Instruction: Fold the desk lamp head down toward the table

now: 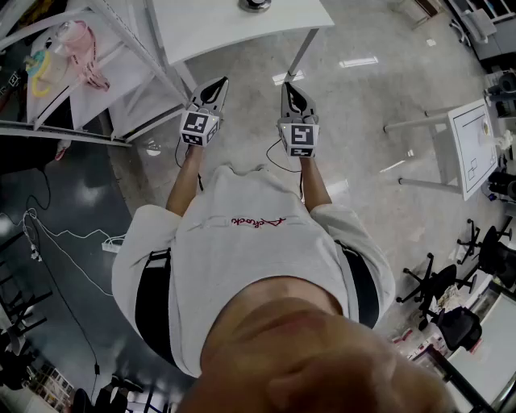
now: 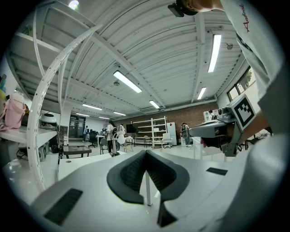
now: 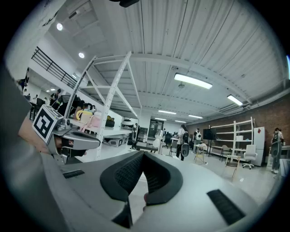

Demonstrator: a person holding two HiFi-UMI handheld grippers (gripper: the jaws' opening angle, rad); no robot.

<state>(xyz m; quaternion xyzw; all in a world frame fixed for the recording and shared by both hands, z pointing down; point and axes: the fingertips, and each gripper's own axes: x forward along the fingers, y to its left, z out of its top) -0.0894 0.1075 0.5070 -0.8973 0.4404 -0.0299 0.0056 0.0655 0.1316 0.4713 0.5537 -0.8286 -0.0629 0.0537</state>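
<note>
Left hand-held gripper (image 1: 221, 84) and right hand-held gripper (image 1: 289, 88) were clenched, empty.
They pointed level, side by side, toward a white rectangular worktop (image 1: 242, 24).

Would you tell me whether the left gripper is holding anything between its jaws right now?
No, in the left gripper view the left gripper has its jaws shut together with nothing between them.

Open lab hall: ribbed white metal ceiling (image 2: 149, 50), long strip lights (image 2: 127, 81), red brick back wall (image 2: 190, 113), white open shelving racks (image 2: 152, 131).
</note>
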